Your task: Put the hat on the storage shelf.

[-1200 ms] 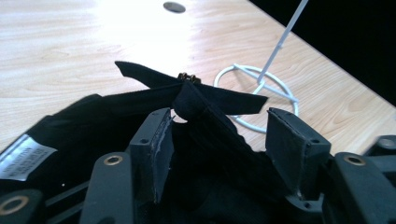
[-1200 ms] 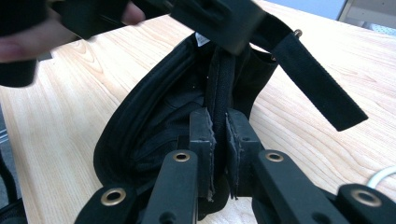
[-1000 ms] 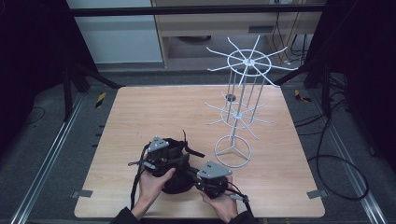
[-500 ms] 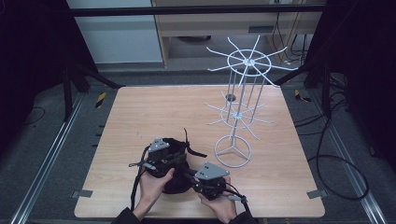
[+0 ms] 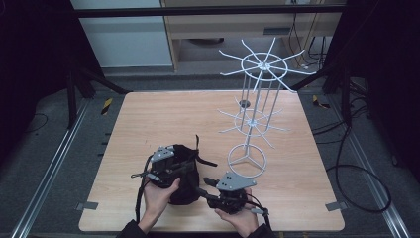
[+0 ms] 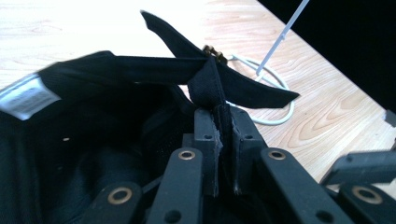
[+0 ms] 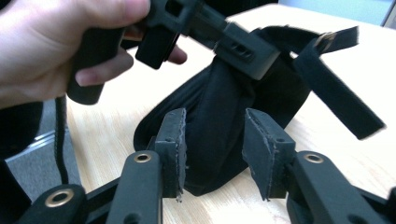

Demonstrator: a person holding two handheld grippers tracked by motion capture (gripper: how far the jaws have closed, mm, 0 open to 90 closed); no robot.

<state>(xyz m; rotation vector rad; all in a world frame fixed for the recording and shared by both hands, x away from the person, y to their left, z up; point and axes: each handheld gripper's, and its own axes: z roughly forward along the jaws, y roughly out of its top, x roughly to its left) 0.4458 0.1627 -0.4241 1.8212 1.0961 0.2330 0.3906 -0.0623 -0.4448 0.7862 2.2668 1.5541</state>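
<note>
A black cap (image 5: 182,187) lies crumpled near the table's front edge, its strap (image 5: 203,159) trailing toward the rack. My left gripper (image 6: 223,114) is shut on a fold of the cap's black fabric (image 6: 208,81) by the strap; in the high view this gripper (image 5: 188,167) lies over the cap. My right gripper (image 7: 215,126) has just been opening. The cap's crown (image 7: 224,88) sits between its spread pads (image 7: 261,144), with a gap on one side. From the high view, the right gripper (image 5: 205,184) points left at the cap.
A white wire rack (image 5: 257,121) with spoked arms stands on its ring base (image 5: 246,159), just right of the cap. That base (image 6: 280,119) shows close behind the strap. The table's front edge (image 5: 208,229) runs just under both hands.
In the high view the right gripper has shifted slightly beside the cap. The left hand and the cap stay where they were.
</note>
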